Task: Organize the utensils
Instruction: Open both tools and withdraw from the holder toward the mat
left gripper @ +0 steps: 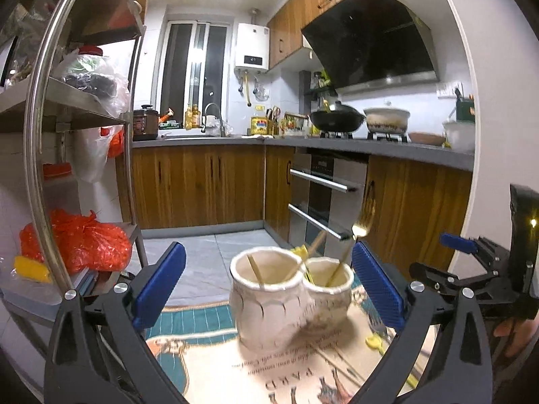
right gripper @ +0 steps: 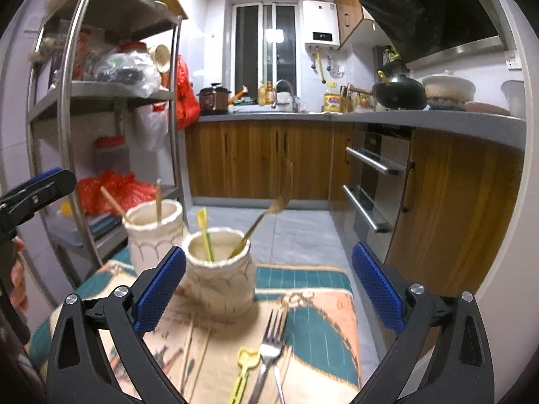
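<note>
You've got a white-tiled kitchen: wood-front cabinets (left gripper: 198,185) under a grey counter (left gripper: 387,149), window (left gripper: 193,67) at centre back, black range hood (left gripper: 374,40) upper right, steel shelving rack (right gripper: 101,101) at left, pale tiled floor (right gripper: 296,232).

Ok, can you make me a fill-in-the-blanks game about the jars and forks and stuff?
1. There are ____ cream jars on the cloth.
2. The silver fork lies on the cloth, not in a ____.
3. The right gripper has its blue fingers wide ____.
4. The near jar holds a gold spoon and a ____ stick.

Missing words: two; jar; open; yellow
</note>
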Demonstrator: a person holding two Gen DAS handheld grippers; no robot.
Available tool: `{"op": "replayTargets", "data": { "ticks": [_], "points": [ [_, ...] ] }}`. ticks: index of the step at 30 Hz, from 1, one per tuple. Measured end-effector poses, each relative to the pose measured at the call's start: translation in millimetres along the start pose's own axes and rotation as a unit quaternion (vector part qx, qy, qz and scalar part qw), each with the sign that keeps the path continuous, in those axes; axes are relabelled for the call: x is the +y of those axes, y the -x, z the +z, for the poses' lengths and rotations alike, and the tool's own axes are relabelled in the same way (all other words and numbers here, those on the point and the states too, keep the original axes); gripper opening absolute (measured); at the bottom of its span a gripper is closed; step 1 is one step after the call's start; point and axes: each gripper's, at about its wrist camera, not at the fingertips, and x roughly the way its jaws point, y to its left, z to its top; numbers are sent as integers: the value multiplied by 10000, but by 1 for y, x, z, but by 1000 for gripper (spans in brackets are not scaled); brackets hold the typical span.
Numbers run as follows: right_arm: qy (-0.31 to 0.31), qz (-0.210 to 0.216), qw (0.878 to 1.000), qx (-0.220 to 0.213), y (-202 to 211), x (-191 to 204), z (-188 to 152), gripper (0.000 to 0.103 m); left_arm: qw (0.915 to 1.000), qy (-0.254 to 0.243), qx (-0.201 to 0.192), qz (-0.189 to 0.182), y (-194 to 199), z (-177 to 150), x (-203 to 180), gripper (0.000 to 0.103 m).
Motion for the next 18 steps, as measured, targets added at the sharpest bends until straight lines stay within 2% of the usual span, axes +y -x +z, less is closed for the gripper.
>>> {"op": "replayTargets", "data": {
  "ticks": [7, 15, 18],
  "points": [
    [-34, -45, 9999, 159, 10, -5, -16, 98, 9995, -53, 265, -179, 13, -21, -14, 97],
    [-167, -272, 9989, 336, 2, -25, -26, 98, 9954, 85, 898, -314, -7, -49, -23, 97],
    [-328, -329, 9974, 553, -5, -38, -30, 98, 9930, 176, 1123, -334, -16, -55, -22, 97]
  ]
}}
